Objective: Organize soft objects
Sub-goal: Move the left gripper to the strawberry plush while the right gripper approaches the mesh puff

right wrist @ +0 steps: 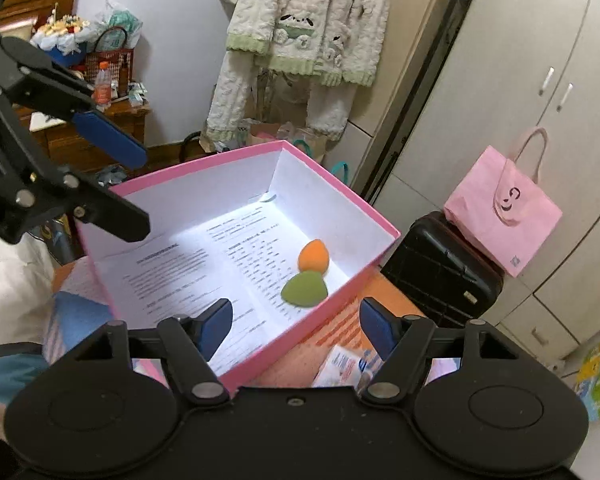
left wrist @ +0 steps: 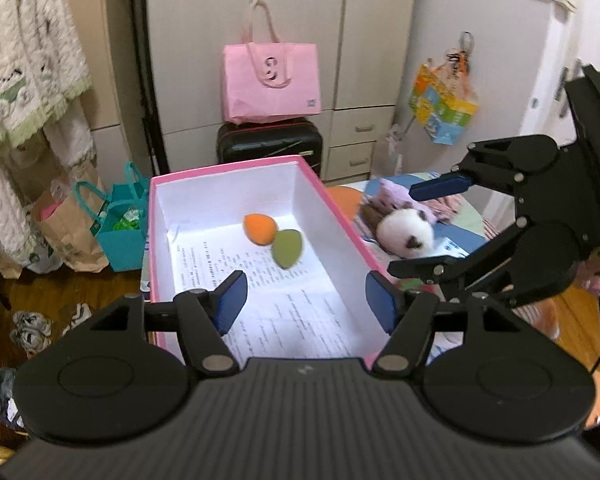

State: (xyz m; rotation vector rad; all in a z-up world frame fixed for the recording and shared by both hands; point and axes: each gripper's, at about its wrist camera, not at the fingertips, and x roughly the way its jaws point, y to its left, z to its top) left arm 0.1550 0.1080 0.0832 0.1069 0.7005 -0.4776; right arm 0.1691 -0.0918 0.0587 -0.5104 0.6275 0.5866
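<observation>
We hold the left gripper point(left wrist: 306, 300) above the near end of the pink box point(left wrist: 328, 196), jaws apart w/ nothing btwn them. Right gripper point(right wrist: 296, 326) hangs over the box's other side, also spread & empty. Inside, on printed paper point(left wrist: 284, 304) lining the bottom, an orange sponge point(left wrist: 259, 229) & a green sponge point(left wrist: 287, 248) lie touching. A white plush toy point(left wrist: 406, 234) sits outside, just beside the box wall.
</observation>
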